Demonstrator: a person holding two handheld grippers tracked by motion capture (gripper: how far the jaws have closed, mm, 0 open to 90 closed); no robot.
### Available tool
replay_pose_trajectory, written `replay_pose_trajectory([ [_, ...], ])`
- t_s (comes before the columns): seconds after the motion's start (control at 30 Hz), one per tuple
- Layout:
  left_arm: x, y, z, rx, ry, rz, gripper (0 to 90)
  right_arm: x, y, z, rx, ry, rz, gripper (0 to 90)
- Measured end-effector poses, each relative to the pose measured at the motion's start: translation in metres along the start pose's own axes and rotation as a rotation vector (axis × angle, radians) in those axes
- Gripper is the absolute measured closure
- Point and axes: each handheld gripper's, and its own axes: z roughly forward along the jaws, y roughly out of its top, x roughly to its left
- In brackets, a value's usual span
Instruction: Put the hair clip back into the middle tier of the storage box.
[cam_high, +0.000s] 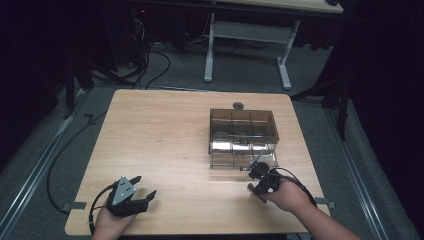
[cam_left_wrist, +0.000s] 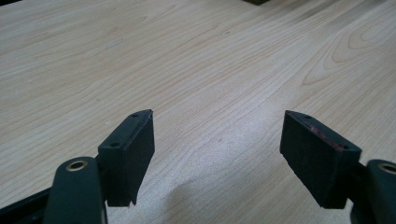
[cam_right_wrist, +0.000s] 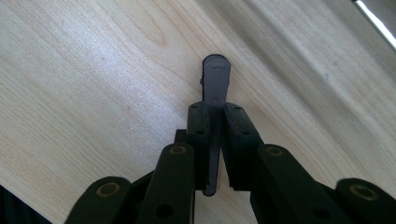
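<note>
A translucent brown compartment box stands right of the table's middle, with its clear lid lying open toward me. Just in front of that lid, my right gripper is held by a hand. In the right gripper view the right gripper is shut on a thin dark grey flat piece with a rounded end, which sticks out past the fingertips over the wood. My left gripper rests near the front left of the table. In its own view the left gripper stands open over bare wood.
The wooden table has a small round grommet at its far edge behind the box. Tape tabs mark the front corners. Cables and a white desk frame sit on the floor beyond the table.
</note>
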Motion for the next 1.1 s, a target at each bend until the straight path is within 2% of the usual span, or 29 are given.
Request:
replay_pose_trajectory([
  [0.37, 0.000, 0.000, 0.000, 0.000, -0.001, 0.001, 26.7, -0.004, 0.002, -0.016, -0.014, 0.001, -0.014, 82.2],
  [0.43, 0.000, 0.000, 0.000, 0.000, -0.001, 0.001, 26.7, -0.004, 0.002, -0.017, -0.016, 0.005, -0.005, 82.2],
  [0.5, 0.000, 0.000, 0.000, 0.000, -0.001, 0.001, 26.7, -0.005, 0.003, -0.021, -0.019, 0.005, -0.009, 82.2],
  [0.53, 0.000, 0.000, 0.000, 0.000, -0.001, 0.001, 26.7, -0.005, 0.004, -0.024, -0.019, 0.006, 0.004, 82.3],
  [0.6, 0.000, 0.000, 0.000, 0.000, -0.001, 0.001, 26.7, -0.006, 0.005, -0.028, -0.023, 0.006, -0.011, 82.3],
  [0.83, 0.000, 0.000, 0.000, 0.000, -0.001, 0.000, 26.7, -0.010, 0.009, -0.042, -0.031, 0.003, -0.012, 82.3],
  [0.87, 0.000, 0.000, 0.000, 0.001, -0.001, 0.000, 26.7, -0.008, 0.010, -0.045, -0.024, 0.002, 0.012, 82.3],
  [1.1, 0.000, 0.000, 0.000, 0.000, -0.001, 0.000, 26.7, -0.010, 0.018, -0.058, -0.031, 0.001, 0.007, 82.3],
])
